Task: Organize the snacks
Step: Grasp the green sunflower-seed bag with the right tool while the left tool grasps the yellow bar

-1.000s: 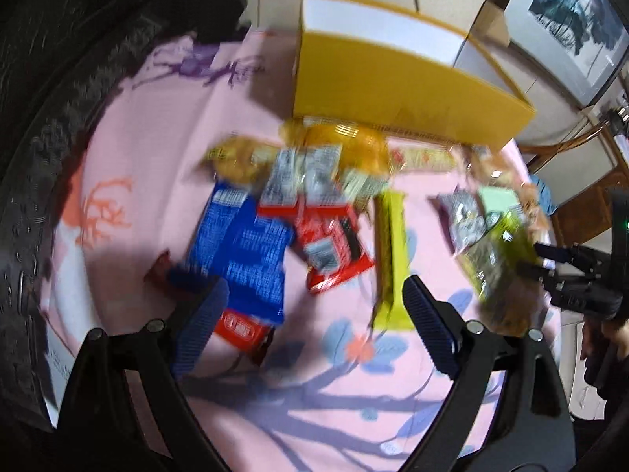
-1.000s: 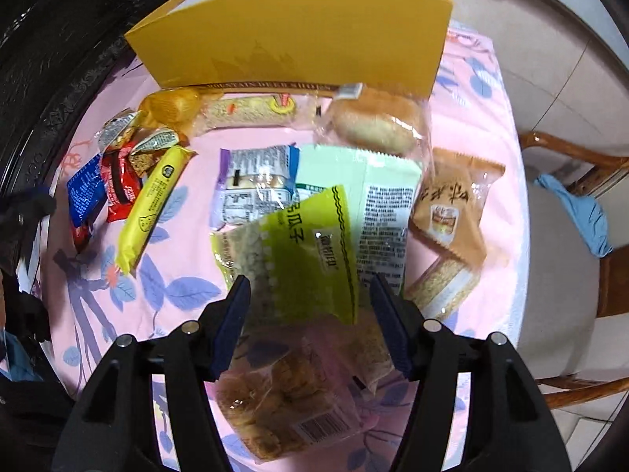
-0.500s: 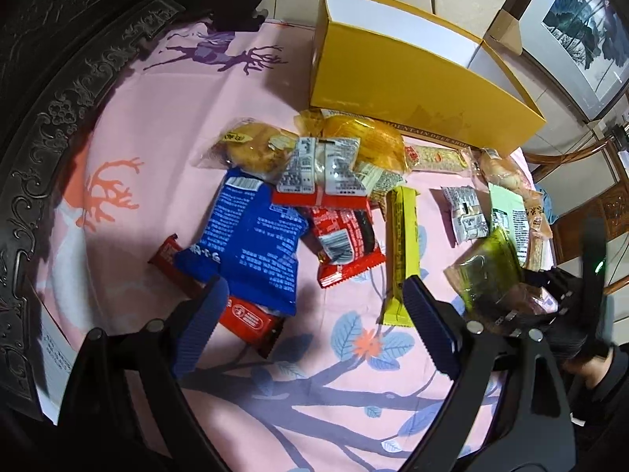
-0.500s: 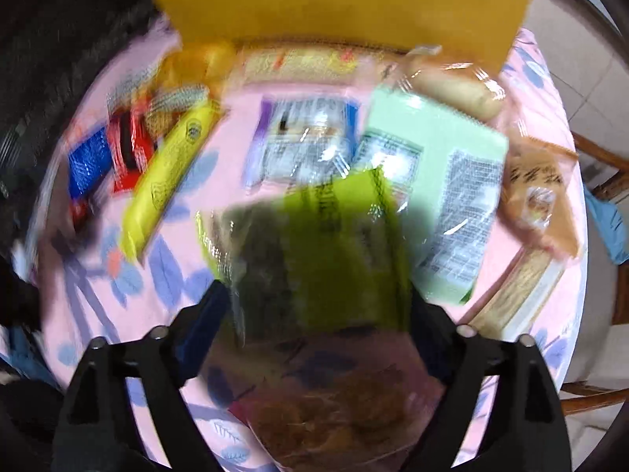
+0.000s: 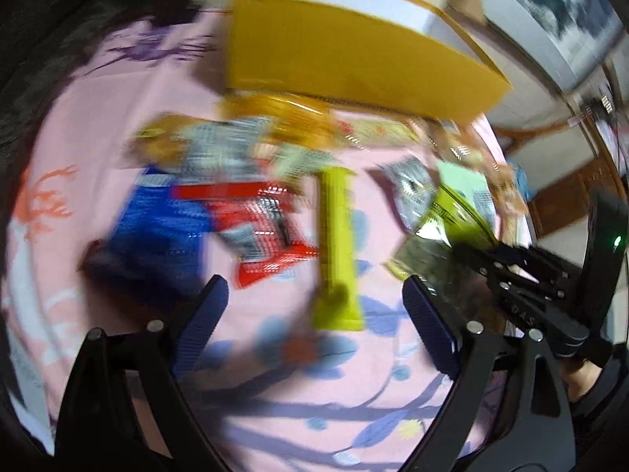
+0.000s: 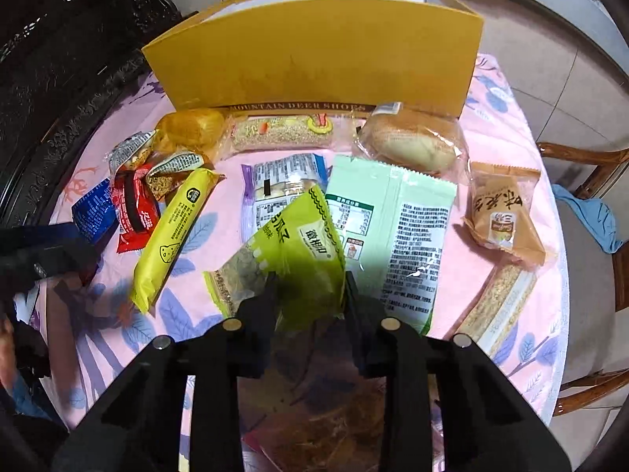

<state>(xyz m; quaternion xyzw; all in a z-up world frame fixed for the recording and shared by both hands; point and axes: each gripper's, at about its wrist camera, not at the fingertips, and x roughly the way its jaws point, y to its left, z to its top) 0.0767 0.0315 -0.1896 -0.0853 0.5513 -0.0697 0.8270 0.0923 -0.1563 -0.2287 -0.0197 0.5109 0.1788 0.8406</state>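
Since the earlier frames the right gripper [image 6: 308, 295] had been closing; right-wrist view showed its fingers pinched on the green packet's [image 6: 302, 251] lower edge at six o'clock: light, crinkly, slippery film. Left-wrist view: left gripper [image 5: 314, 314] gaped empty, yellow bar [image 5: 336, 251] between its fingers.

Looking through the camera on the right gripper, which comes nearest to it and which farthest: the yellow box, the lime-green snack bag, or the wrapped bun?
1. The lime-green snack bag: nearest, pinched between the jaws of the right gripper, which have just closed on it.
2. The wrapped bun: farther off, to the upper right on the pink cloth.
3. The yellow box: farthest, standing along the table's back edge.
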